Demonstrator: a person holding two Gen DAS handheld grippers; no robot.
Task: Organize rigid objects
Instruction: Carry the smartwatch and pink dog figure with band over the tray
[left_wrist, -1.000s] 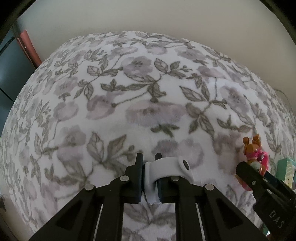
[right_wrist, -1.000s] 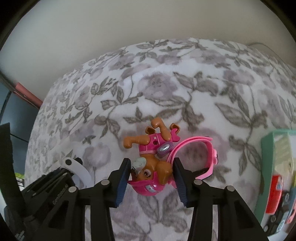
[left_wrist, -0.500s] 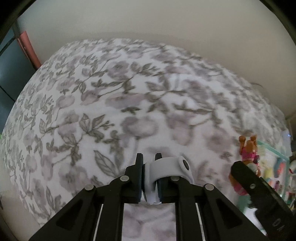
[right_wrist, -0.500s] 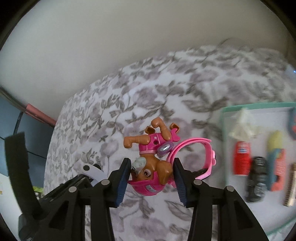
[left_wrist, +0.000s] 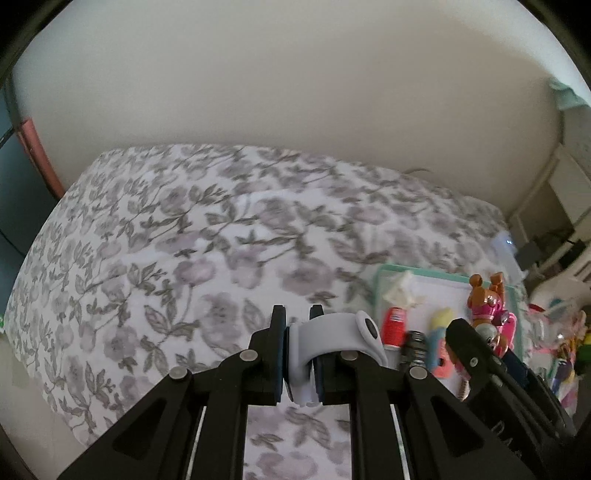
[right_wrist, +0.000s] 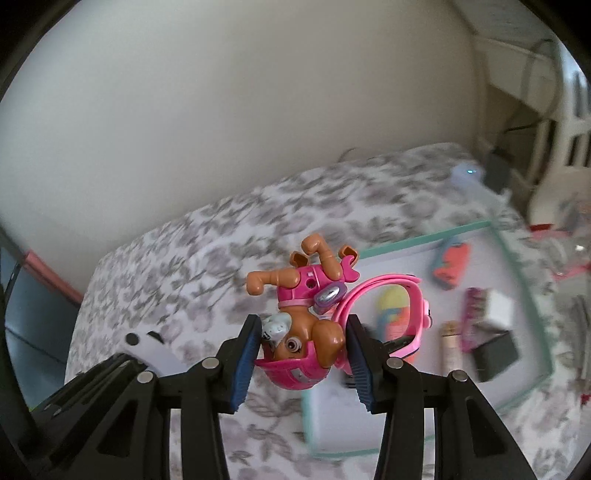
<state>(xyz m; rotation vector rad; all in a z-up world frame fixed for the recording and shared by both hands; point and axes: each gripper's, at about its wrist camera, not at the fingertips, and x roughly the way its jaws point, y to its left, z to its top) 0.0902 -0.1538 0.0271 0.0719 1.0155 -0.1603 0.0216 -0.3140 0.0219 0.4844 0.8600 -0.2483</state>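
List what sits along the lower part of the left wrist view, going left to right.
floral bedspread → left gripper shut on the white strap → red spool in the teal-rimmed tray → dog figure held by the right gripper's finger

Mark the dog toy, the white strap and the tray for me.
dog toy (right_wrist: 303, 332): right wrist view, on its face.
white strap (left_wrist: 332, 332): left wrist view, on its curved band.
tray (right_wrist: 532, 295): right wrist view, on its teal rim.
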